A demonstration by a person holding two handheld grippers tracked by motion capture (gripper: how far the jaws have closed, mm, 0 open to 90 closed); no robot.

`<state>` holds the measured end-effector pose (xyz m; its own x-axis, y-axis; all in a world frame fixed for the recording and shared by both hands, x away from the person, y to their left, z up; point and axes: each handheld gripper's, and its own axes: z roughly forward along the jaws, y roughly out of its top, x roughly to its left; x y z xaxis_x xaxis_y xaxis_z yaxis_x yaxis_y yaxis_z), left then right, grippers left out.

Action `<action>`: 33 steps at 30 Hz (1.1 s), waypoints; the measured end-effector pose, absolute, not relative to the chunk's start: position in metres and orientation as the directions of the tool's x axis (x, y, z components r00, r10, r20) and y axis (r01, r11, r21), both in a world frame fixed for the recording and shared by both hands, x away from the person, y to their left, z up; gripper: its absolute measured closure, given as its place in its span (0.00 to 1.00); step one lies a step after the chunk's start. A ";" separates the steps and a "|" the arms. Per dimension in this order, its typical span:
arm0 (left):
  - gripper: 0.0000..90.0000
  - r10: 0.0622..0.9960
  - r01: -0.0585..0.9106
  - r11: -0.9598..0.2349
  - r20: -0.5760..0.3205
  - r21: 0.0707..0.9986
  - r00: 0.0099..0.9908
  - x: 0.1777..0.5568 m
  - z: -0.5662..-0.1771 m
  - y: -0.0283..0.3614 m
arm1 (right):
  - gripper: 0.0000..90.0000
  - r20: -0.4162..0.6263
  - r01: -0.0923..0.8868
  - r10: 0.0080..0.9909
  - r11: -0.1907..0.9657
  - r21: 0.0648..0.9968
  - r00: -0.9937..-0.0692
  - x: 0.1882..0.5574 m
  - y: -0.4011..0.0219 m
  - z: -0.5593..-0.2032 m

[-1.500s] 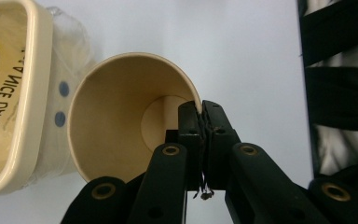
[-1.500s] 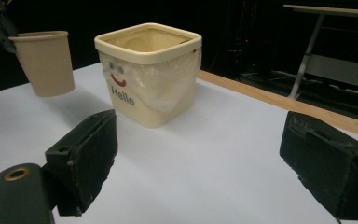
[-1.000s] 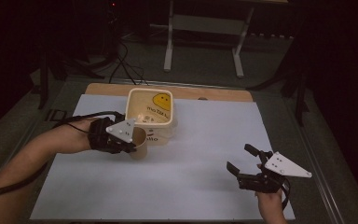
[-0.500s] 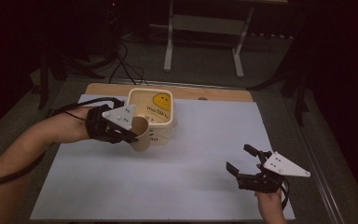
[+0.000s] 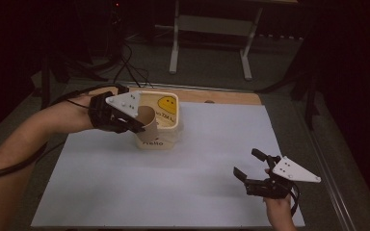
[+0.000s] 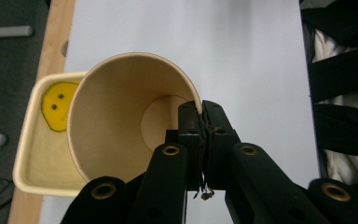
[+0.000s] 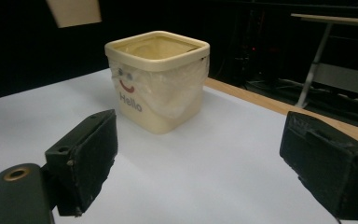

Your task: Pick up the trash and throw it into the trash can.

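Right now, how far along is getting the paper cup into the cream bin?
Done: the left tool is shut on the paper cup, pinching its rim, and the cup is off the table. In hand: the cup hangs tilted over the cream "Hello" bin. Left: letting it go inside. The right tool waits open near the table's near edge.

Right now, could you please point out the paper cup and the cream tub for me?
paper cup (image 6: 121, 121), left gripper view, inner wall.
cream tub (image 7: 142, 109), right gripper view, front side by the lettering.
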<state>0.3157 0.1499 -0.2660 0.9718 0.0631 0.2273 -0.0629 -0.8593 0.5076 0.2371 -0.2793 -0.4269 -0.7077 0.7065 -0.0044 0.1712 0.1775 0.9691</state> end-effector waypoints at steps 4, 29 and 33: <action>0.99 0.069 -0.063 -0.861 0.238 0.505 0.969 0.322 -0.262 0.150 | 0.12 -0.005 0.169 0.706 0.177 0.970 -0.708 0.237 -0.279 -0.427; 0.99 0.152 0.001 -0.866 0.262 0.500 0.953 0.371 -0.262 0.153 | 0.12 -0.008 0.178 0.705 0.190 0.965 -0.709 0.237 -0.278 -0.429; 0.99 0.166 0.010 -0.867 0.269 0.499 0.949 0.379 -0.263 0.154 | 0.12 -0.011 0.177 0.705 0.193 0.965 -0.709 0.238 -0.278 -0.429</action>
<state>0.3794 0.1542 -0.2626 0.9487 0.1660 0.2692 0.0101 -0.8666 0.4989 0.2376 -0.2776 -0.4287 -0.7093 0.7048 -0.0109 0.1769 0.1929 0.9651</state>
